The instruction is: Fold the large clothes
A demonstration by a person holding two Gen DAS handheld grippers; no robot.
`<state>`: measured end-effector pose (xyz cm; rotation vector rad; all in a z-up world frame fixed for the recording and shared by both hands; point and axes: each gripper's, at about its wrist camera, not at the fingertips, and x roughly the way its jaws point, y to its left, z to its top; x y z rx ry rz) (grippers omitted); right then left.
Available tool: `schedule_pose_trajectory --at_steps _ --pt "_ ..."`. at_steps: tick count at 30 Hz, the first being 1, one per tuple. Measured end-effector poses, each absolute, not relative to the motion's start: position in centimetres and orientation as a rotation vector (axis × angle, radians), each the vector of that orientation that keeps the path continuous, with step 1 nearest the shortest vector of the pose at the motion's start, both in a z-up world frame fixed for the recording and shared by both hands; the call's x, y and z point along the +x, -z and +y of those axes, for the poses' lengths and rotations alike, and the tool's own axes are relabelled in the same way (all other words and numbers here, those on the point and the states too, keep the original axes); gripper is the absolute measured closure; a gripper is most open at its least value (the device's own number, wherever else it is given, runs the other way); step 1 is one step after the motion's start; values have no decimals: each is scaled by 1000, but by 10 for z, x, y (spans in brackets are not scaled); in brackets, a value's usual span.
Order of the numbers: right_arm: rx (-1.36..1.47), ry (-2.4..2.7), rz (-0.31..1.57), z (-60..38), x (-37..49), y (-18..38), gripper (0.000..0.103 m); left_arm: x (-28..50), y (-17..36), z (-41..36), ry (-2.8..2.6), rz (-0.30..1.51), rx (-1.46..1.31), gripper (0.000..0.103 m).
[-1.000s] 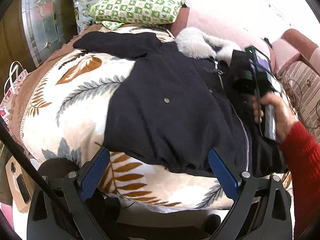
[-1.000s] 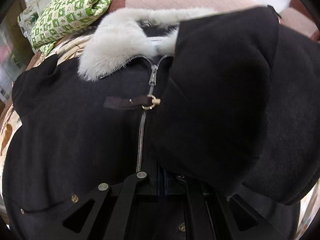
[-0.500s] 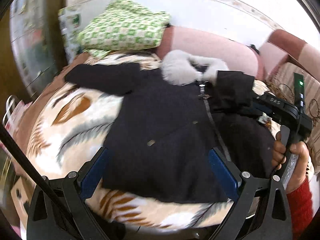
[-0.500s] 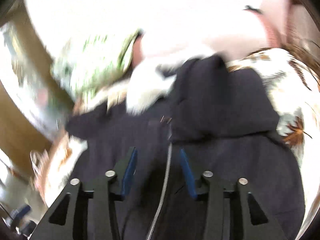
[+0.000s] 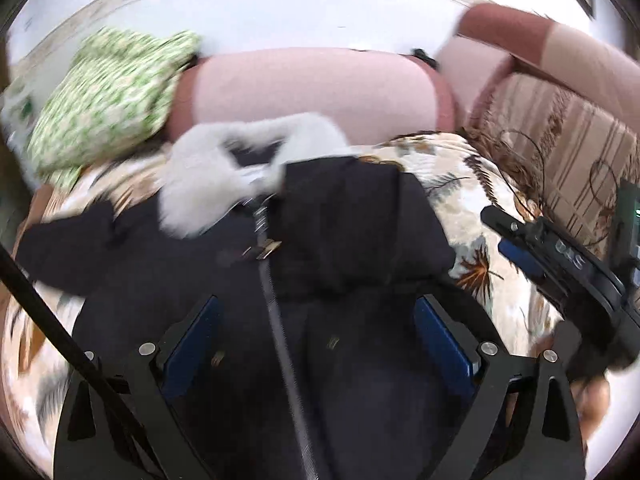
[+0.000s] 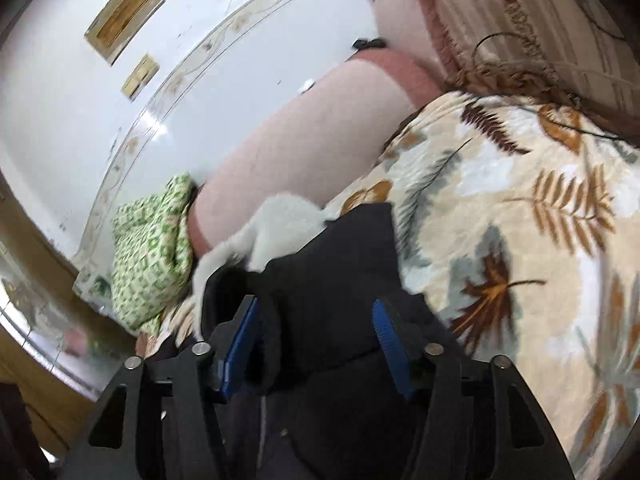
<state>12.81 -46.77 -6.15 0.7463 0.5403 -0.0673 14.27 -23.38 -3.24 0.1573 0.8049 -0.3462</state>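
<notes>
Black coat (image 5: 168, 280) lay zipped on the leaf-print bed (image 5: 460, 184), fur collar (image 5: 208, 184) at 12 o'clock; left gripper (image 5: 316, 340) released; right gripper (image 6: 316, 344) just opening, empty

We see matt dark cloth coat (image 5: 168, 264), fluffy white fur collar (image 5: 200, 184), metal zip (image 5: 276, 320), plush leaf-print blanket (image 6: 520, 216), glossy wall (image 6: 80, 128).
</notes>
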Motion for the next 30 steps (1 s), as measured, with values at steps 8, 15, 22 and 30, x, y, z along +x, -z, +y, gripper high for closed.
schedule_pose_trajectory --at_steps 8,15,22,30 --pt "805 85 544 -486 126 66 38 199 71 -297 287 782 354 6" --pt "805 89 560 -484 133 70 38 222 91 -295 214 836 465 90" --pt "777 110 600 -481 137 77 38 246 46 -212 125 781 308 95" --pt "722 134 628 -474 143 81 38 301 28 -82 -89 820 142 100"
